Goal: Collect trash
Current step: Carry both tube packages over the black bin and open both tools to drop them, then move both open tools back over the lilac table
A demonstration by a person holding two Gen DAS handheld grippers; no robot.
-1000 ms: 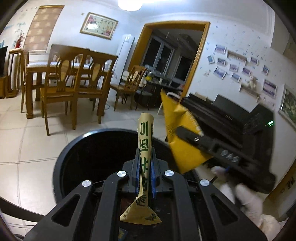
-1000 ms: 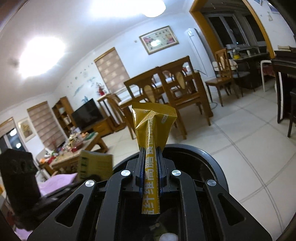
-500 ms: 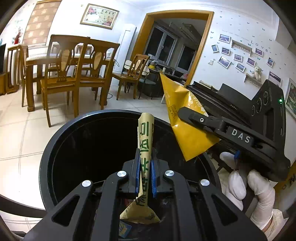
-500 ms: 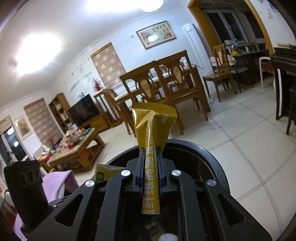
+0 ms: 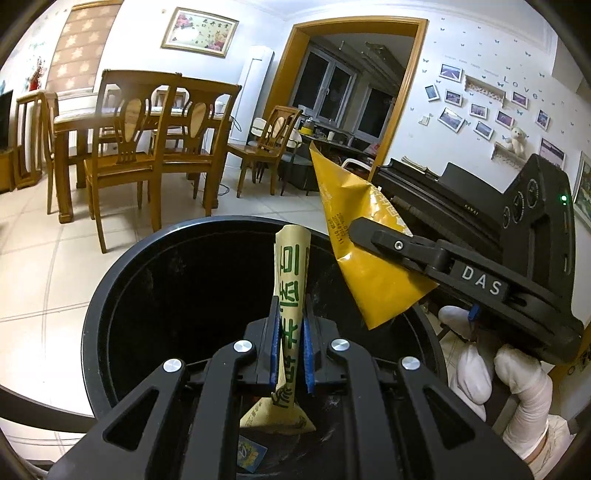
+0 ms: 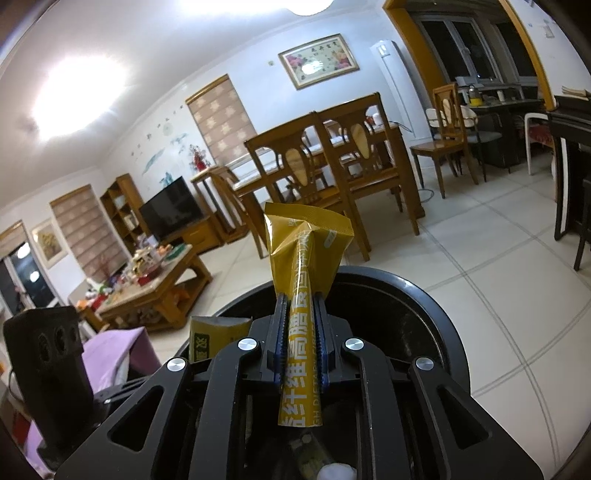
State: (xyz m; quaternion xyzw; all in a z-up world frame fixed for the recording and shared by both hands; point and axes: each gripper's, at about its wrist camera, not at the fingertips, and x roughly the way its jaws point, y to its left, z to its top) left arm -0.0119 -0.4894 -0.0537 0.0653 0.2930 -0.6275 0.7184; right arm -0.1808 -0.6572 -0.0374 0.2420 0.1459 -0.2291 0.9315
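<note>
Over the round black plastic bin (image 5: 110, 295): left gripper (image 5: 291, 325) jaws pinching a pale green-lettered wrapper (image 5: 291, 280), right gripper (image 6: 301, 325) jaws, opening, around a crumpled gold foil packet (image 6: 306, 240).

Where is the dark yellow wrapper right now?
In the left wrist view, the dark yellow wrapper sits pinched in the right tool, above the black bin's right rim.

Pale floor tiles (image 5: 33, 258) are spreading under a wooden dining table (image 6: 384, 147) and its chairs (image 5: 125, 162) at ten o'clock in the left wrist view. A framed picture (image 5: 199, 31) is hanging on the white wall at eleven, a dark window (image 5: 332, 92) is showing through the doorway at one, and a piano (image 5: 436, 206) is standing at three. In the right wrist view a ceiling light (image 6: 77, 96) is glaring at ten, above a television (image 6: 171, 212) and cluttered coffee table (image 6: 155, 288) at nine.
</note>
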